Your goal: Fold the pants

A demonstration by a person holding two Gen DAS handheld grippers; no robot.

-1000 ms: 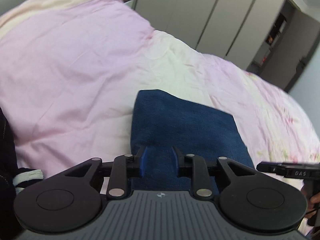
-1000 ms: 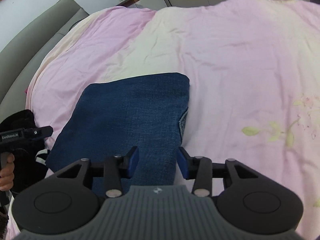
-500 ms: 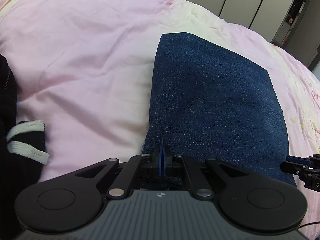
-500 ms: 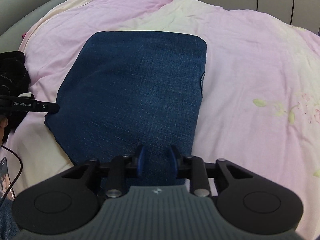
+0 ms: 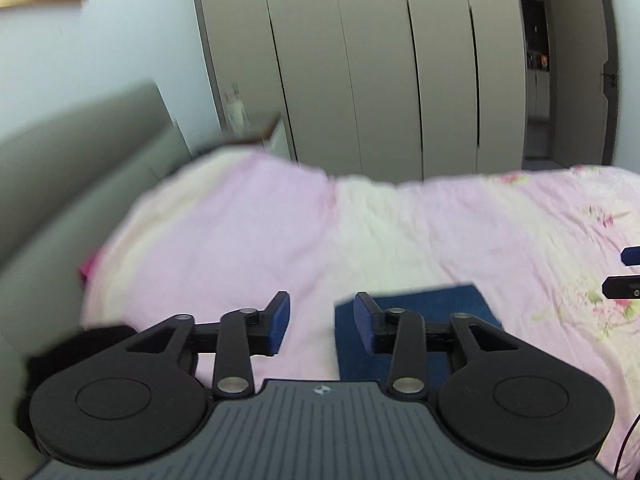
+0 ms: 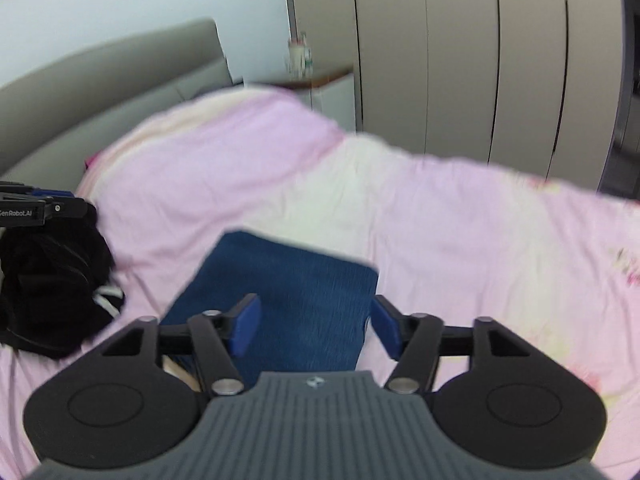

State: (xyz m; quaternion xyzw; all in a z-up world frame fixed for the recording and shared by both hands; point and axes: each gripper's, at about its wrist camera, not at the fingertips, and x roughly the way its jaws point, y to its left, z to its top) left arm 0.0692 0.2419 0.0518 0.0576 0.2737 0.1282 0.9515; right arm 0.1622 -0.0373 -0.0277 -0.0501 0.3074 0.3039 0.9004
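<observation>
In a bedroom, I hold both grippers raised above a bed spread with a pink-and-cream duvet (image 6: 440, 216), each tilted downward over the folded pants (image 6: 296, 300). My left gripper (image 5: 322, 324) has just been opening: its blue pads (image 5: 279, 322) stand apart with nothing between them, only bedding showing through the gap. My right gripper (image 6: 314, 326) has likewise just been opening, its jaws spread wide and clear of the cloth, gripping nothing.

The pants, dark blue denim folded into a compact rectangle, lie flat on the duvet below and just ahead of my right gripper's fingers; seen from my left gripper, the same rectangle (image 5: 436, 304) sits below and to the right of its jaws, partly hidden behind the right-hand finger. Neither gripper touches the denim.

To the left of my right gripper a heap of black clothing with white stripes (image 6: 52, 276) rests on the duvet, near but apart from the pants; the tip of my left gripper (image 6: 40, 206) shows above it at the frame's edge. My right gripper's tip (image 5: 626, 280) juts in at the far right of the left view. Ahead of both grippers stand a grey padded headboard (image 6: 108, 80) and a row of pale wardrobe doors (image 5: 380, 64). Both views are blurred.
</observation>
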